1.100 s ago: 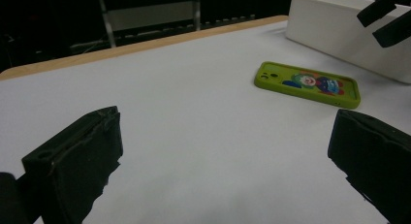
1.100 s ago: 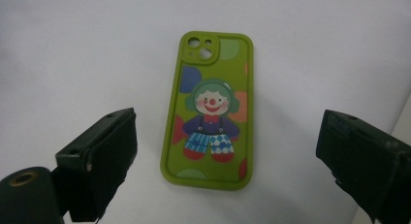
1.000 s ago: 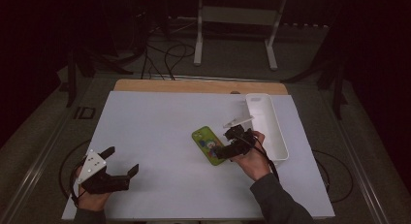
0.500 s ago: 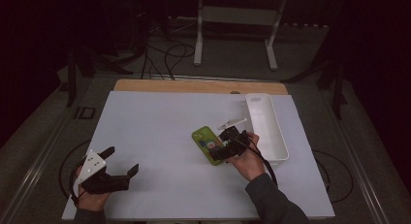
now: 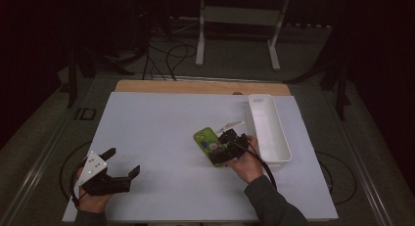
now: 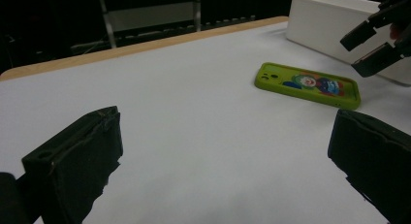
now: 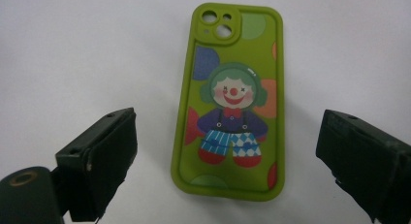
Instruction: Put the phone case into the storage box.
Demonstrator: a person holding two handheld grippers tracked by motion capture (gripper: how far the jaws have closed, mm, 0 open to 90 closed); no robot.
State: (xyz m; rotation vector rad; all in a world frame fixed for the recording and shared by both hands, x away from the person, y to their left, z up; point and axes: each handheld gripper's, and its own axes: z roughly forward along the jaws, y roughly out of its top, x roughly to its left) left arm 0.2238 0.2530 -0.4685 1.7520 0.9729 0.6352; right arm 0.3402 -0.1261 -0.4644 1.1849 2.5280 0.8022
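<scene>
Nearest you, your left gripper (image 5: 122, 165) hovers over the near left corner of the white table (image 5: 156, 138) with its black jaws spread wide and nothing between them; it has no part in the work yet. Toward the right edge, your right gripper (image 5: 221, 150) is poised just above the lime-green rubbery phone case (image 7: 228, 100), jaws wide and set either side of its lower end, not touching it. So the grasp is not made: the case lies flat on the table, right of centre, printed side up, and I judge closing, lifting and placing are all left. Its shape is a rounded rectangle with a raised rim and a camera cut-out at the far end; the finish looks matte and soft, printed with a cartoon clown and coloured spots. The jaw pads look like dark, coarse foam. Just beyond, along the right edge, stands a long white plastic bin (image 5: 266, 128), smooth-walled and empty.
</scene>
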